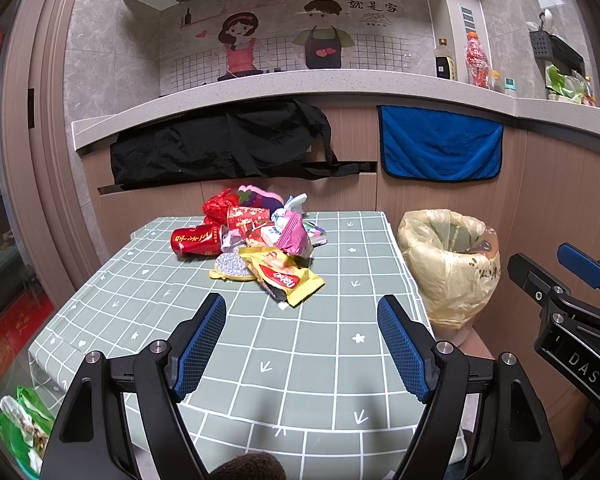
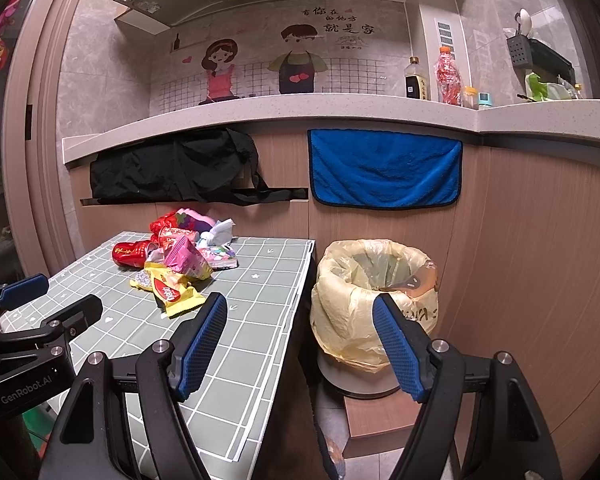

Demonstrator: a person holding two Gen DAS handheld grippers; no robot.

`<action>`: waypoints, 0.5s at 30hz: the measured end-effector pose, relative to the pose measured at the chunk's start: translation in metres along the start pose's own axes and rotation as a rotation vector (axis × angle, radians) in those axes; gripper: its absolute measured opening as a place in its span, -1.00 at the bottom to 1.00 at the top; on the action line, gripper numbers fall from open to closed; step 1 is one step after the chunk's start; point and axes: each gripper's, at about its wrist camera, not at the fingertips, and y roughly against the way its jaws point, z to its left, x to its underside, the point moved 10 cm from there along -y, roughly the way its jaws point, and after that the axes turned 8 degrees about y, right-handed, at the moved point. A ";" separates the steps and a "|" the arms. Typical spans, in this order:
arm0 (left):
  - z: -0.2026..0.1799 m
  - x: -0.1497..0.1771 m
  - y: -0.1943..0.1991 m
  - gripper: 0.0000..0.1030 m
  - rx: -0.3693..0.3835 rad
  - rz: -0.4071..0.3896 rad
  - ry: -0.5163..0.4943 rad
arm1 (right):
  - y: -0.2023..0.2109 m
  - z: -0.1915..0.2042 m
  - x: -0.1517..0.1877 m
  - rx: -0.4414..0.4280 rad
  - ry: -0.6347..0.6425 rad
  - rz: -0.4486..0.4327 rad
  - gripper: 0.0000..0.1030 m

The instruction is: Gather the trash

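Through the left wrist view: left gripper [image 1: 302,350] hovering over the table [image 1: 260,360], jaws spread wide, holding nothing; trash pile [image 1: 256,240] lying ahead, lined bin [image 1: 452,264] ahead to the right. Through the right wrist view: right gripper [image 2: 300,346] gaping empty, bin [image 2: 374,300] sitting just ahead, trash pile [image 2: 180,260] lying ahead-left.

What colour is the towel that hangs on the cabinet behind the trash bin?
The towel is bright blue with a dark edge, shown best in the right wrist view.
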 end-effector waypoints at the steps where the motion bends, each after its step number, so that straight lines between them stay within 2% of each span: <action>1: 0.000 0.000 0.000 0.51 0.000 0.000 0.000 | 0.001 0.000 0.000 0.000 -0.001 0.000 0.43; 15: 0.000 -0.004 0.004 0.52 -0.001 -0.018 0.011 | 0.002 0.000 -0.001 0.000 -0.008 0.003 0.43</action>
